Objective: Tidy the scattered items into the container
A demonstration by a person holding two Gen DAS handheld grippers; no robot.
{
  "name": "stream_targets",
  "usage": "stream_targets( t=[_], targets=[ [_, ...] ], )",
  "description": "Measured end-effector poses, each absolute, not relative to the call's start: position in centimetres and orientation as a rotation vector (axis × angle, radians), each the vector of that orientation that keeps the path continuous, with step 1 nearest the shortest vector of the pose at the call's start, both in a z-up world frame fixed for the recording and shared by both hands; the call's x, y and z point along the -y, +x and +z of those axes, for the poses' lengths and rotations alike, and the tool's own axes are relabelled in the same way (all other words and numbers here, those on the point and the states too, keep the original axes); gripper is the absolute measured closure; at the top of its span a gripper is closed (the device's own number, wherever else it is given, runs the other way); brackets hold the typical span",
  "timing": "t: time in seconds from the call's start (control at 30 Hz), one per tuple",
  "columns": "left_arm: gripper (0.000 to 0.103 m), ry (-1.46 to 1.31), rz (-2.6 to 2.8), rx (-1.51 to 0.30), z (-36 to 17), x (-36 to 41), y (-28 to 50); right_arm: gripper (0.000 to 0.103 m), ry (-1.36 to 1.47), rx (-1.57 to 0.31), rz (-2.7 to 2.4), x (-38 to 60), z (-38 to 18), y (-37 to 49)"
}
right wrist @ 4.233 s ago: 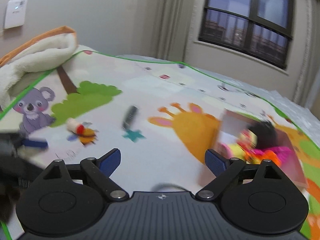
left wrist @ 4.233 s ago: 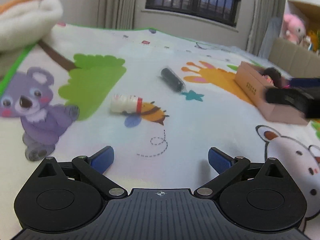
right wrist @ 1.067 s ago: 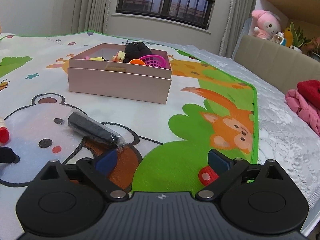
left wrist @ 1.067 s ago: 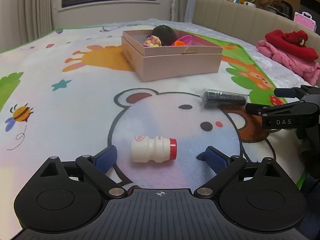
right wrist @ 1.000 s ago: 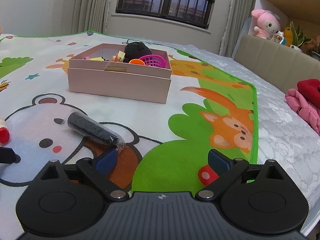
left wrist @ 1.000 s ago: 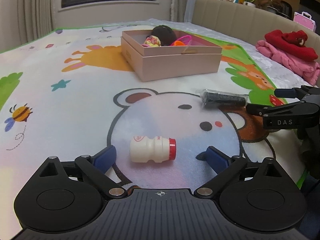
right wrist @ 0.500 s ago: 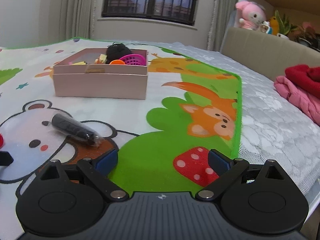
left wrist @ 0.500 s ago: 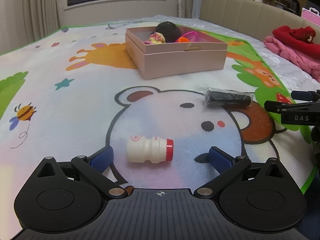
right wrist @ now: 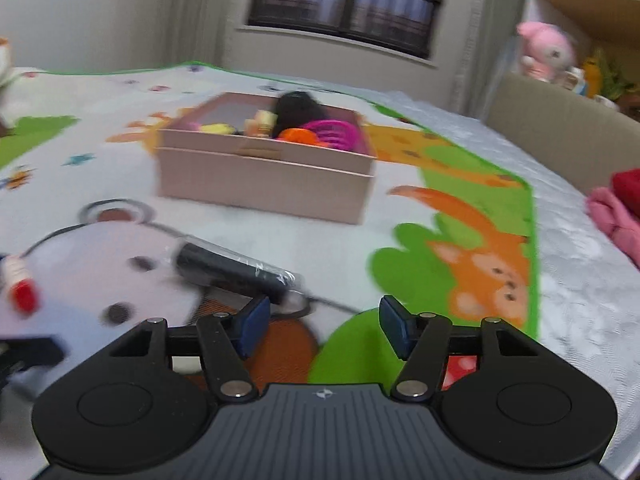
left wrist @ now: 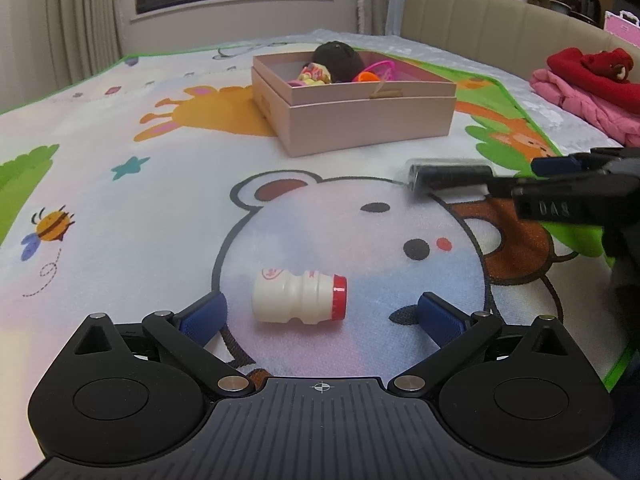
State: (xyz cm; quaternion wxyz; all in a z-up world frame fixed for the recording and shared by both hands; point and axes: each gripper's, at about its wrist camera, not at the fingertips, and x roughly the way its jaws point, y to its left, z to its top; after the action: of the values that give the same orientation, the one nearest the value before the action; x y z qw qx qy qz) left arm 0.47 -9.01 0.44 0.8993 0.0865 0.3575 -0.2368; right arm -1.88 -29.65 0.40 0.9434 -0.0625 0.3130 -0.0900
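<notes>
A small white yogurt bottle with a red cap (left wrist: 299, 298) lies on its side on the play mat, between the open fingers of my left gripper (left wrist: 320, 316). It also shows at the left edge of the right wrist view (right wrist: 18, 284). A black tube in clear wrap (left wrist: 448, 176) lies further right; in the right wrist view (right wrist: 236, 270) its end is just ahead of the left finger of my open right gripper (right wrist: 325, 322). The right gripper also shows in the left wrist view (left wrist: 568, 196). The pink box (left wrist: 360, 120) (right wrist: 264, 176) holds several toys.
The cartoon play mat (left wrist: 120, 184) covers the bed. Red and pink clothes (left wrist: 588, 80) lie at the right near a beige headboard (left wrist: 480, 28). Plush toys (right wrist: 548, 52) sit on a shelf. The mat's green edge (right wrist: 532, 216) runs along the right.
My right gripper has moved forward and left toward the black tube and its fingers stand closer together. My left gripper has closed in on the bottle, which lies still.
</notes>
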Motion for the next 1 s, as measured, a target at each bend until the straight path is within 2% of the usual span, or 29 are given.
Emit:
stream_targets(
  t=[0.1,0.2,0.27,0.3,0.43,0.57,0.67,0.7,0.73,0.77,0.83,1.0],
  targets=[
    [0.000,0.178,-0.490,-0.740,0.4,9.0,0.5,0.039,-0.091,-0.629,-0.200,30.4,0.8,-1.7],
    [0.000,0.177,-0.490,-0.738,0.4,9.0,0.5,0.021,-0.068,-0.610,-0.182,30.3,1.0,-2.4],
    [0.000,0.174,-0.491,-0.733,0.3,9.0,0.4,0.002,-0.037,-0.598,-0.157,30.0,1.2,-3.0],
    [0.000,0.173,-0.491,-0.730,0.3,9.0,0.4,0.000,-0.013,-0.595,-0.145,29.9,1.3,-3.1],
    [0.000,0.176,-0.491,-0.713,0.1,9.0,0.2,0.000,0.064,-0.608,-0.085,28.1,1.3,-2.7],
    [0.000,0.172,-0.494,-0.710,0.0,8.9,0.2,0.000,-0.019,-0.604,-0.103,25.5,0.8,-1.4],
    [0.000,0.172,-0.494,-0.709,0.0,8.9,0.2,0.000,0.031,-0.626,-0.133,25.4,0.9,-0.1],
    [0.000,0.172,-0.494,-0.710,0.0,8.9,0.2,0.002,0.048,-0.634,-0.136,25.4,0.9,0.2],
    [0.000,0.171,-0.495,-0.709,0.0,8.9,0.2,0.013,0.042,-0.644,-0.138,25.3,0.7,0.5],
    [0.000,0.172,-0.496,-0.709,0.0,8.9,0.2,0.017,0.026,-0.657,-0.143,25.2,0.6,0.7],
    [0.000,0.174,-0.496,-0.707,0.0,8.9,0.2,0.020,0.017,-0.647,-0.137,25.3,0.5,0.4],
    [0.000,0.163,-0.498,-0.708,0.1,8.8,0.3,0.021,-0.018,-0.626,-0.104,25.8,0.3,-1.8]
  ],
)
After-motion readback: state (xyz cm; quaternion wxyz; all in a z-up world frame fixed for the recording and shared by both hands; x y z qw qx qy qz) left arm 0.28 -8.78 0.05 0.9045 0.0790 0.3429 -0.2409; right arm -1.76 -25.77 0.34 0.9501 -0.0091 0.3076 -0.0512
